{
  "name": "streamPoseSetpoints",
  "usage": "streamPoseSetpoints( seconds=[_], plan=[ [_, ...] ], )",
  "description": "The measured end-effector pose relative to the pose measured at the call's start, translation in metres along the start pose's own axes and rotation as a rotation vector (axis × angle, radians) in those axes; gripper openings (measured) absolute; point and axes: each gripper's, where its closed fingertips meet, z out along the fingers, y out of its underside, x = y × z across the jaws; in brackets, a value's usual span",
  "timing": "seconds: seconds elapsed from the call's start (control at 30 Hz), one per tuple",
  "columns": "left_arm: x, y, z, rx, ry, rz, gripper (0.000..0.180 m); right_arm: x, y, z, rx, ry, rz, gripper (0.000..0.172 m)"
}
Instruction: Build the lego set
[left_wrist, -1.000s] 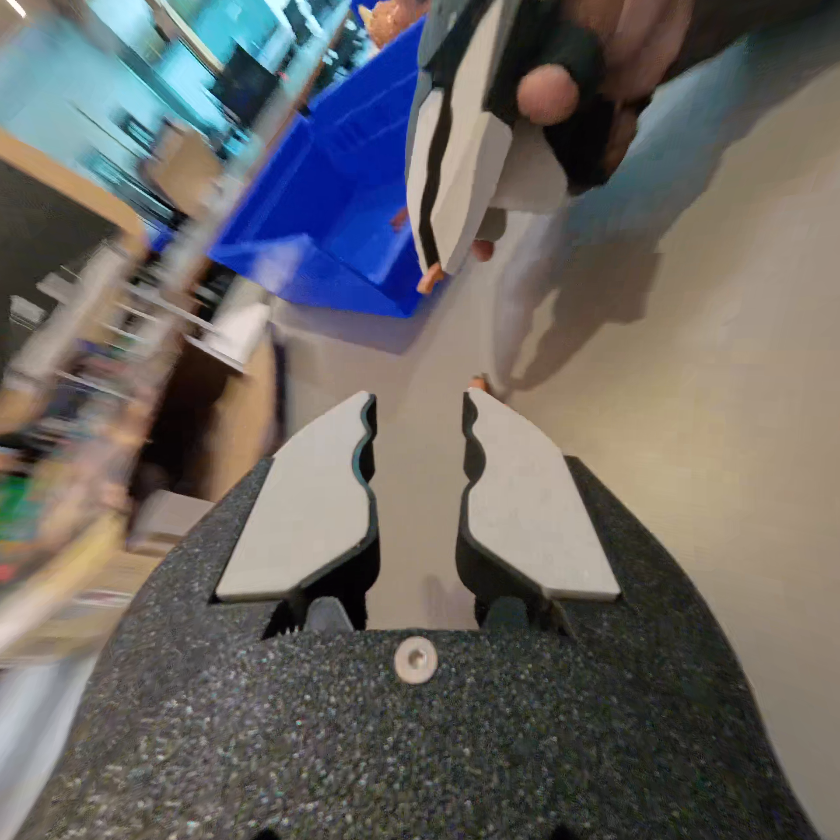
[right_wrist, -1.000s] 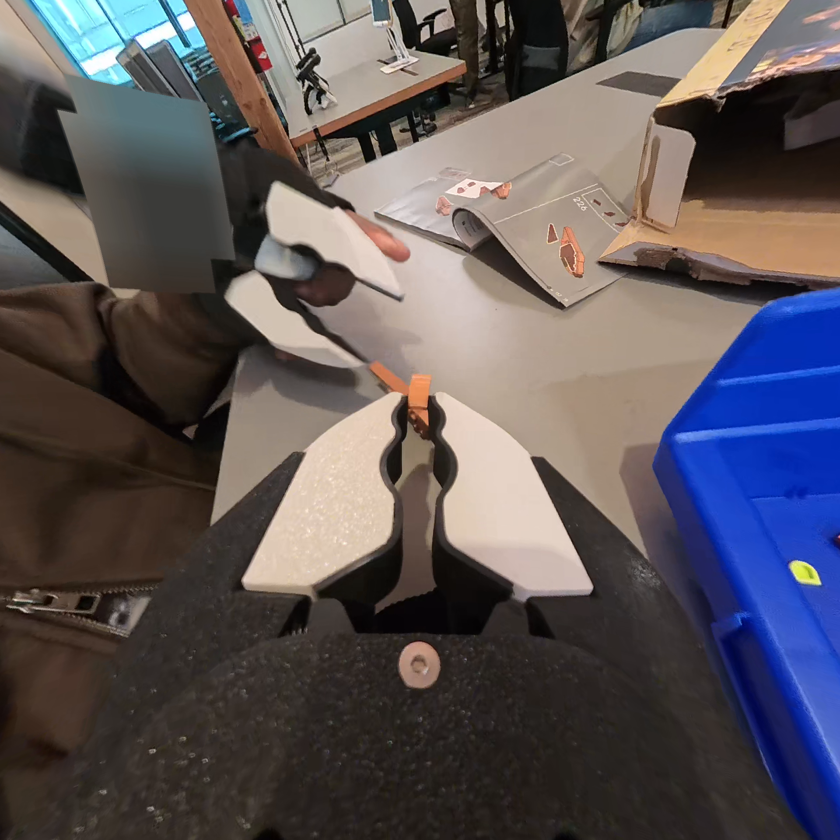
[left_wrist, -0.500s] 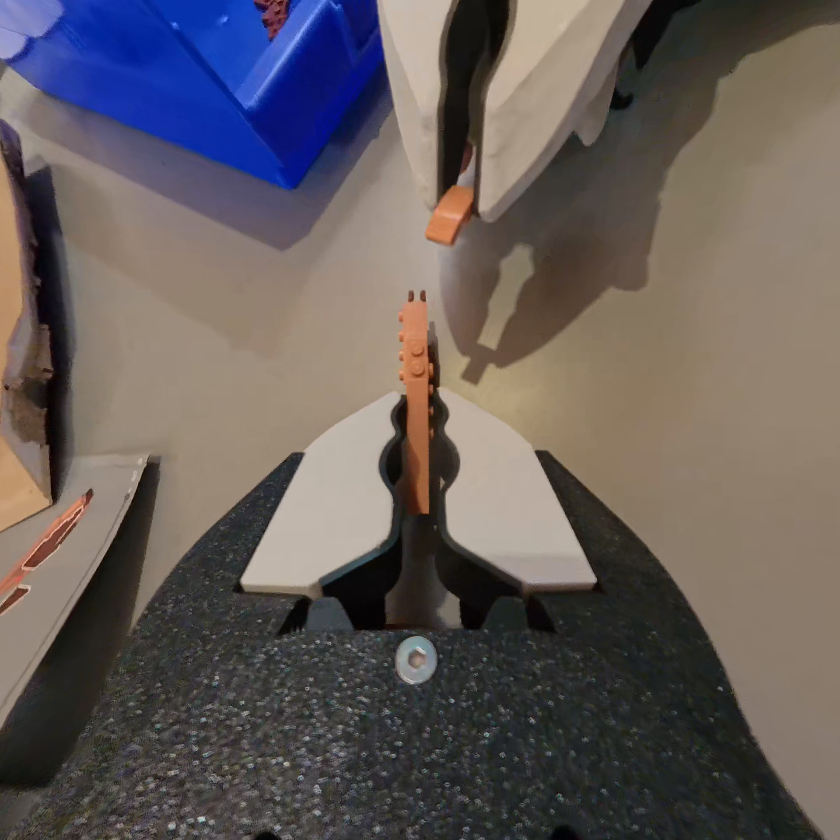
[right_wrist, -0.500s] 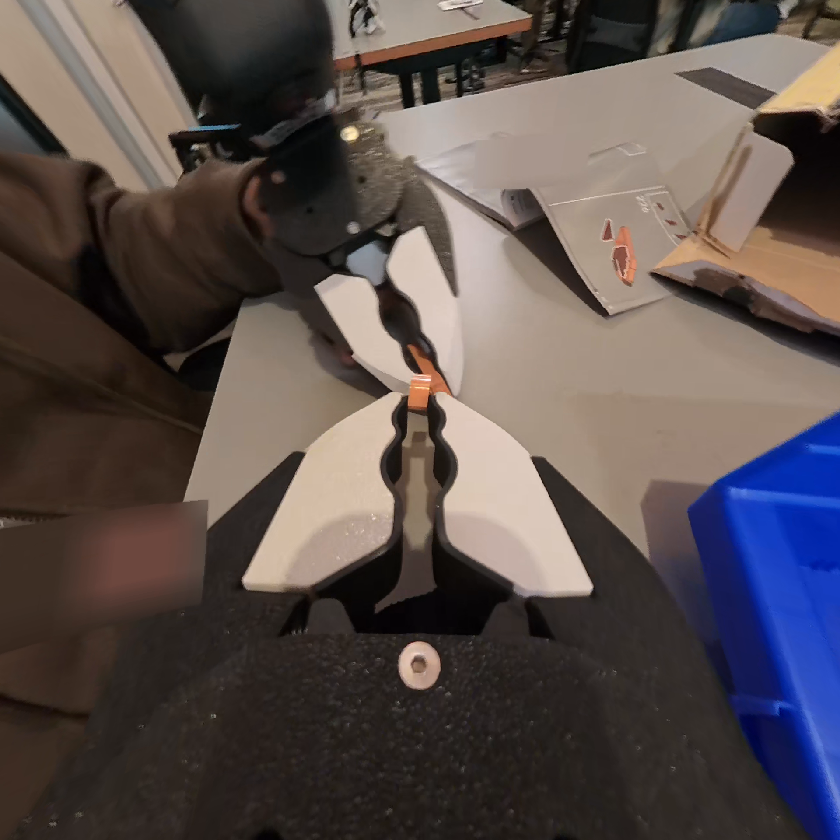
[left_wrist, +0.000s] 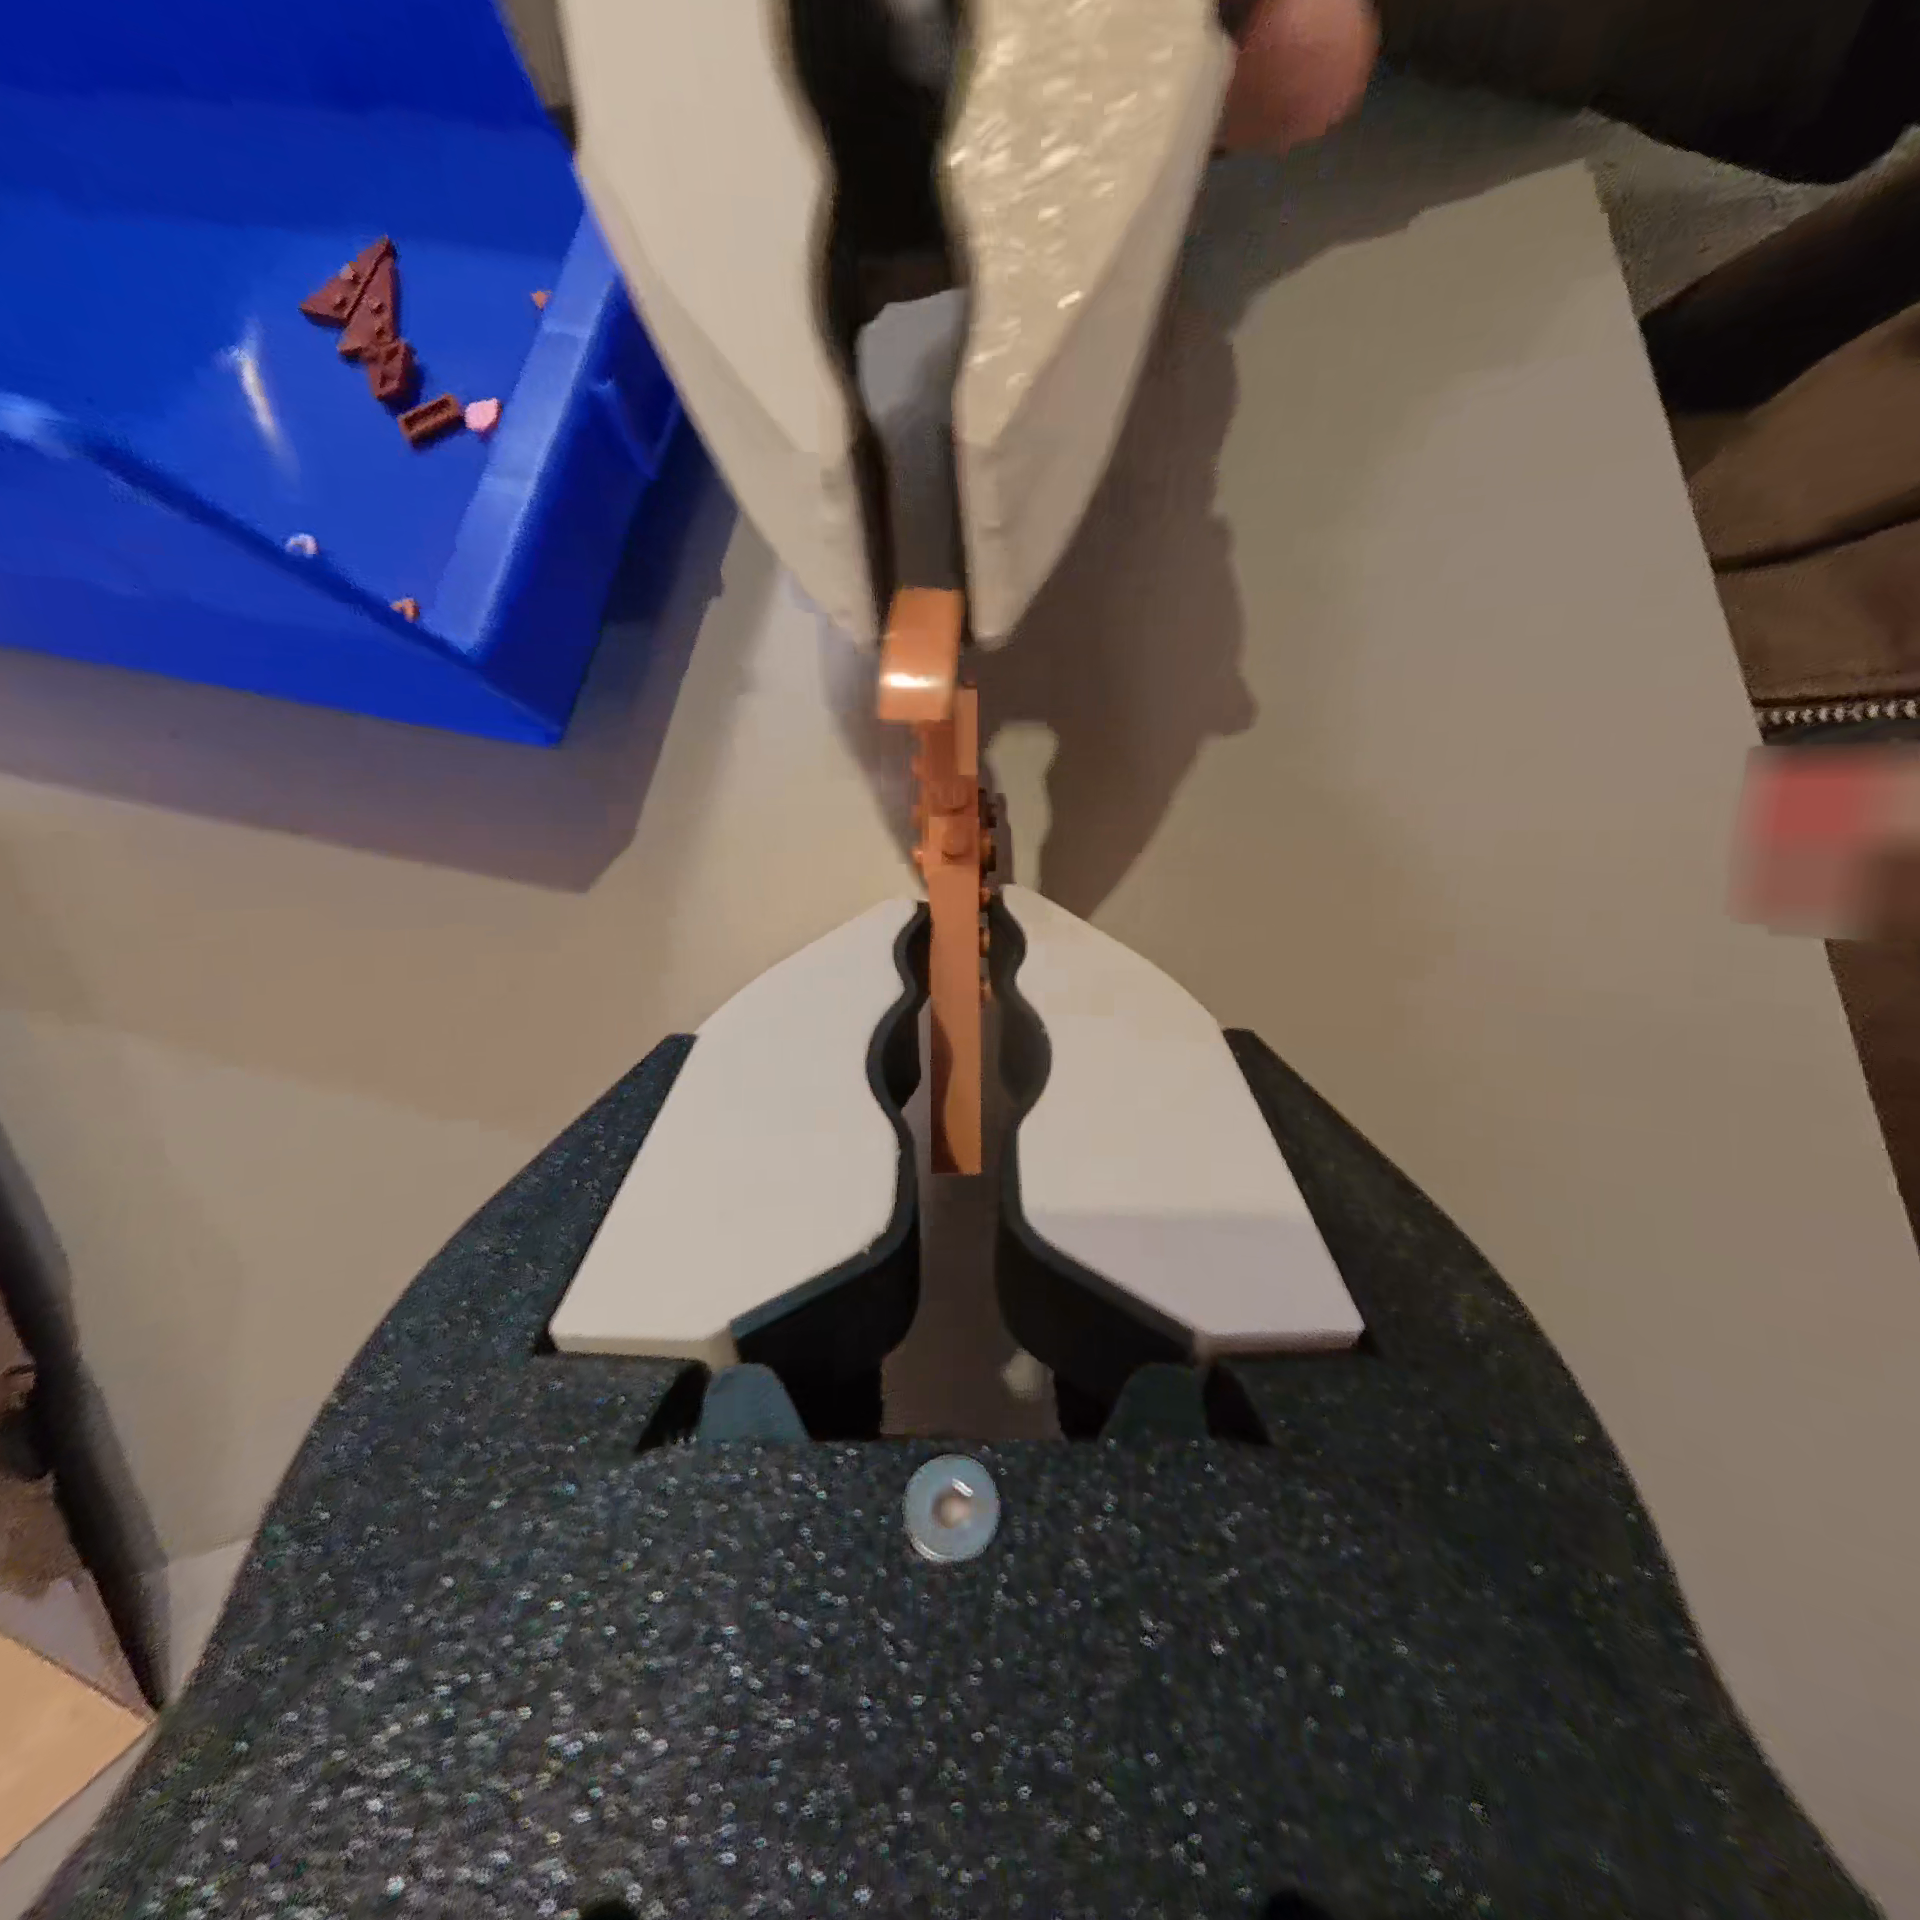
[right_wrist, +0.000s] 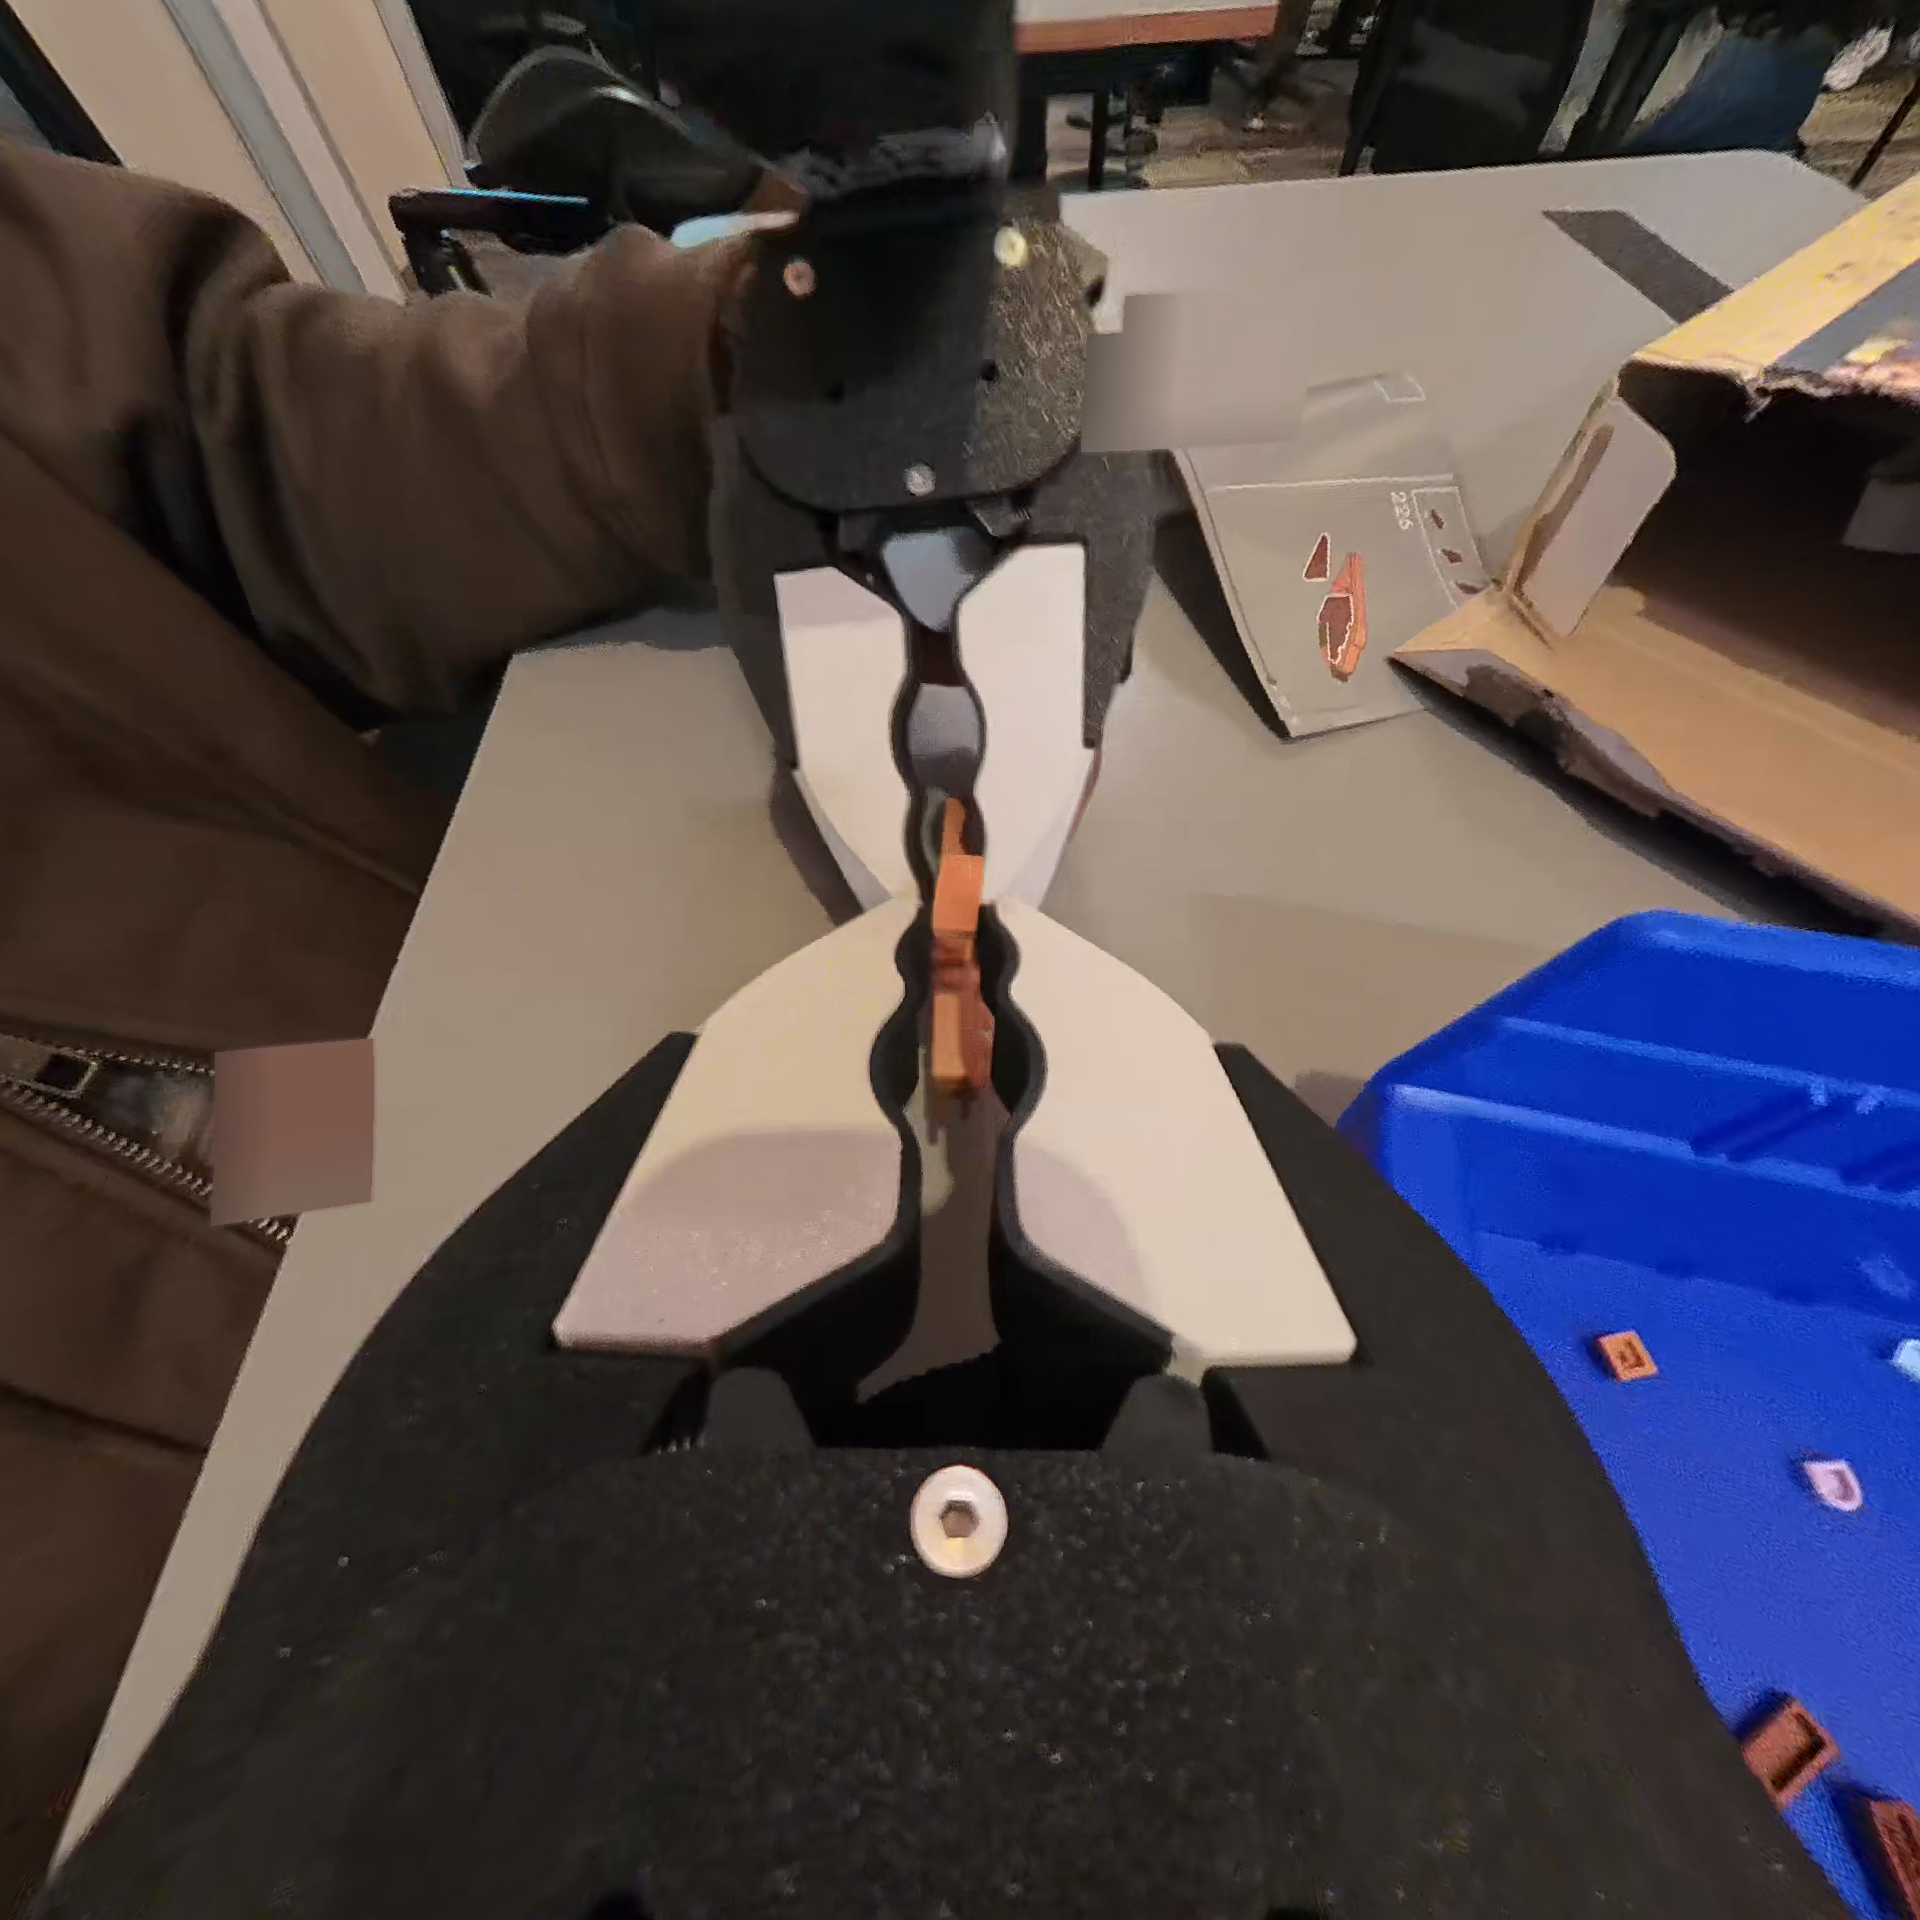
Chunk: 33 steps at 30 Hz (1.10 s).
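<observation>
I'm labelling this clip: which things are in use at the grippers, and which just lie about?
In use:
left gripper, shut on a long orange studded piece
right gripper, shut on a small orange brick

Lying about:
blue bin holding loose bricks
open booklet
torn cardboard box

Your tongs (left_wrist: 951, 914) show matt white pads in speckled, grainy black shells. The orange plate (left_wrist: 956, 997) they pinch looks like smooth plastic. The blue bin (right_wrist: 1662, 1195) is glossy plastic, the bench (right_wrist: 1299, 831) matt grey, the cardboard box (right_wrist: 1714, 623) torn and rough.
</observation>
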Motion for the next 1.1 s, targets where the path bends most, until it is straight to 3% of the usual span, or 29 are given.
streamPoseSetpoints(
  seconds=[0.17, 1.1],
  plan=[
    [0.006, -0.001, -0.001, 0.022, 0.002, 0.021, 0.010, -0.006, 0.016, 0.009, -0.076, -0.031, 0.012, 0.008],
    [0.006, 0.000, 0.003, -0.001, -0.010, 0.021, 0.010, -0.008, 0.028, 0.018, -0.132, -0.034, 0.031, 0.008]
  ],
)
